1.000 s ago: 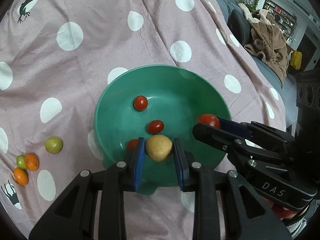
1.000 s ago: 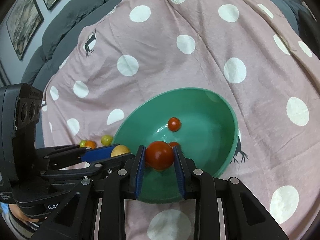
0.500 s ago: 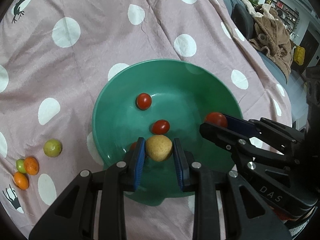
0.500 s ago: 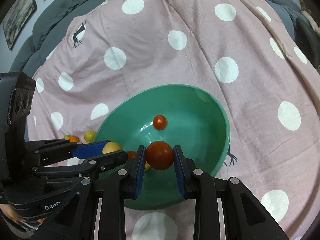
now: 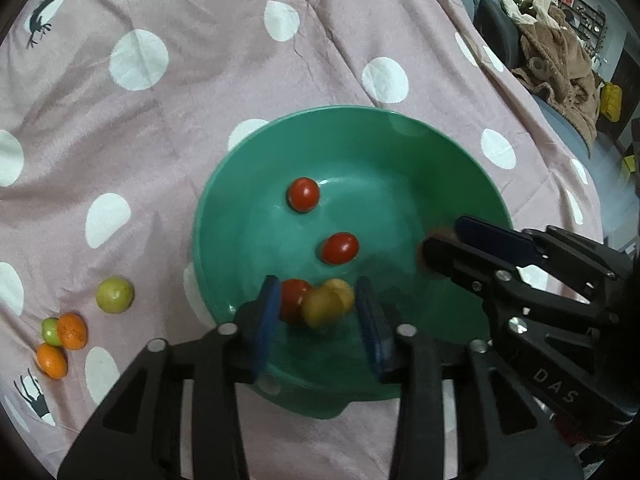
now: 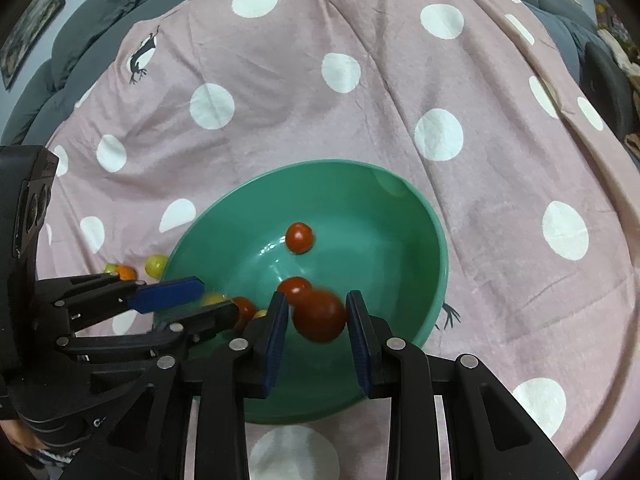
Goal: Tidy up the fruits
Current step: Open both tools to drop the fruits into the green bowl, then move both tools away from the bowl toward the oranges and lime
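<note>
Both grippers hang over the green bowl [image 5: 400, 128], fingers spread. A blurred yellow fruit [image 5: 326, 304] drops from the left gripper [image 5: 318, 316], a red tomato [image 6: 319, 315] from the right gripper [image 6: 318, 332]. Release step, I'd say; next come the small citrus [image 5: 72, 330] near the bedspread's [image 5: 200, 80] left edge.

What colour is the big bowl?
The bowl is green, seen best in the right wrist view.

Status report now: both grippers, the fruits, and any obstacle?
Left gripper open, yellow fruit blurred between fingers. Right gripper open, red tomato loose over green bowl. No obstacle. Five small fruits wait on cloth.
</note>
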